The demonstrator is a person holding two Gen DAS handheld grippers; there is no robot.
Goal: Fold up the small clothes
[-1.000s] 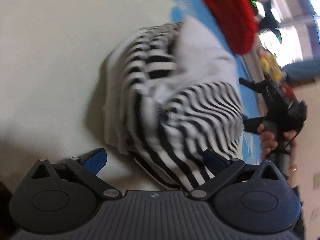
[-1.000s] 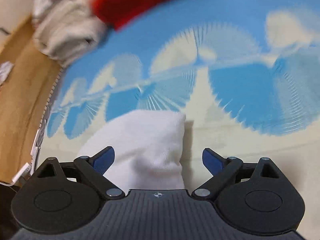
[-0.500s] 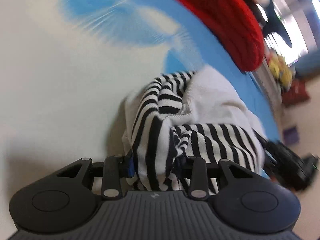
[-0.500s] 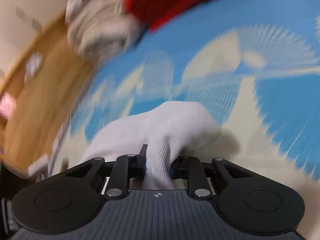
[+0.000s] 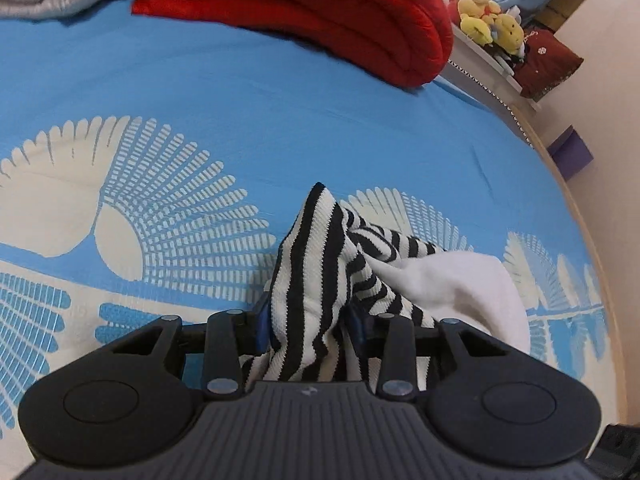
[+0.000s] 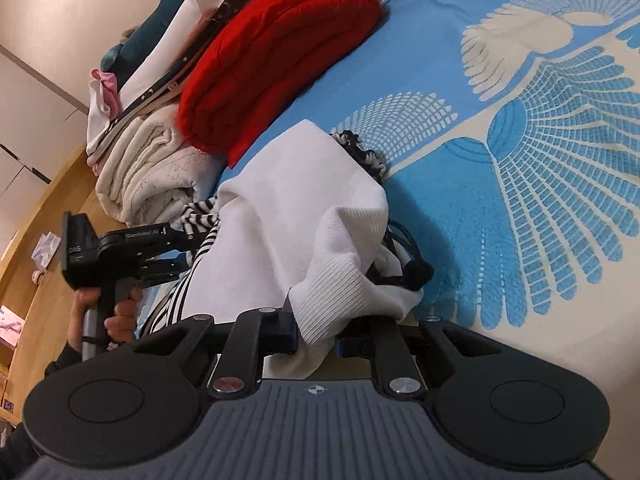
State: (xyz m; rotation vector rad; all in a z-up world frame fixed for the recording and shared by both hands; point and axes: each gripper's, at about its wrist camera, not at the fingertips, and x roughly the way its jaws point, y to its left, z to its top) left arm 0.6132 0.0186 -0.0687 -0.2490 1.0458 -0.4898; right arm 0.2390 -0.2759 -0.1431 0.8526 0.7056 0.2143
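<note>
A small garment, black-and-white striped (image 5: 320,264) with a plain white part (image 5: 452,280), is held up over the blue patterned bedspread (image 5: 280,120). My left gripper (image 5: 307,326) is shut on the striped fabric. My right gripper (image 6: 316,338) is shut on the ribbed white edge (image 6: 332,264) of the same garment. The left gripper (image 6: 120,256) and the hand holding it show at the left of the right wrist view. The garment hangs bunched between both grippers.
A folded red knit (image 5: 320,12) lies at the back of the bed, next to a cream blanket (image 6: 148,168) and a stack of other clothes (image 6: 160,60). Yellow plush toys (image 5: 488,20) sit beyond the bed's edge. A wooden floor (image 6: 36,216) lies beside the bed.
Both grippers were open around the garment on the bed, then shut on it. They have since lifted it, and both views now look across the bedspread.
</note>
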